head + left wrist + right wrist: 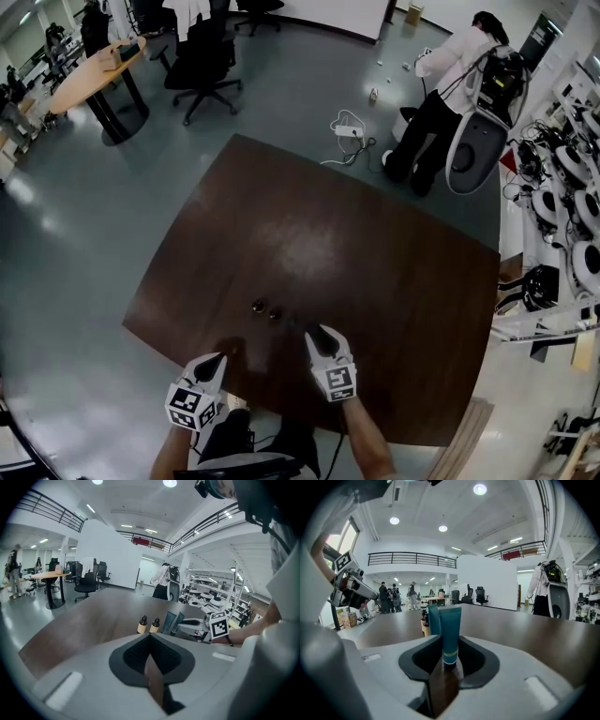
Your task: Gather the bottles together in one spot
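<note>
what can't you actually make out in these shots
- Front tube: in the right gripper view it stands between the right tool's jaws; whether they press it can't be told.
- Second tube: same view, mostly hidden behind the front tube.
- Both tubes: head view, too small and dark against the table.
- Bottles: labels too small in every view; the tubes hide most of them in the right gripper view.
</note>
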Tool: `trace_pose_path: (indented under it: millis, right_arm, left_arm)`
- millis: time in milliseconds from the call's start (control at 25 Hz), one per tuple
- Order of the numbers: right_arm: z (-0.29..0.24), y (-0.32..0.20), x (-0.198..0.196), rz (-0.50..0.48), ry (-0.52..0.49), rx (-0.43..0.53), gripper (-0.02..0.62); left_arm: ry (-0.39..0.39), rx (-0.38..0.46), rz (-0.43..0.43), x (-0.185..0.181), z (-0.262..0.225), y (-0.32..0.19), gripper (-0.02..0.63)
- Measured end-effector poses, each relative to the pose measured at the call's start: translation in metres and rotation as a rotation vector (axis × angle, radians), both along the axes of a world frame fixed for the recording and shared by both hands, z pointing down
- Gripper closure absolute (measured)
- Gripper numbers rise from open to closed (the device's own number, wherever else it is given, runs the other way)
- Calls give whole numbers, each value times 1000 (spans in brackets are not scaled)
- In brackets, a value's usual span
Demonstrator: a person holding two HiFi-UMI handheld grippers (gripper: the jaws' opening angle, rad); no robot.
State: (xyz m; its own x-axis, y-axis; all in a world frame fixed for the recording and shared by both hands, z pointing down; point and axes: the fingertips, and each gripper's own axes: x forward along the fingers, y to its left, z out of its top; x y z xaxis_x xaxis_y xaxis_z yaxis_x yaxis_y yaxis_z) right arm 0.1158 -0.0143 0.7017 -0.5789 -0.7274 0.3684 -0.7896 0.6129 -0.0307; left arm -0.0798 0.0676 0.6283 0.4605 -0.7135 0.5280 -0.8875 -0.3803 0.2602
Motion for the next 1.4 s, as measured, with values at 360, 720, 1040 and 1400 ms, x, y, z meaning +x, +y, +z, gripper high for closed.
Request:
trace_pose_path:
  millis: [360, 720, 1040, 1400]
  right_arm:
    - [-4, 4, -1, 8, -9, -6, 486]
    - [0, 7, -2, 5, -24, -12, 455]
    - [2, 9, -10, 17, -44, -11, 278]
    - [-7, 10, 2, 66, -41, -18, 282]
  left_arm:
    - [4, -1, 6, -1, -1, -2, 604]
    - [1, 4, 2, -2, 1, 0, 604]
    - [1, 12, 1, -8, -3, 0, 604]
    - [10, 29, 12, -5, -11, -3, 604]
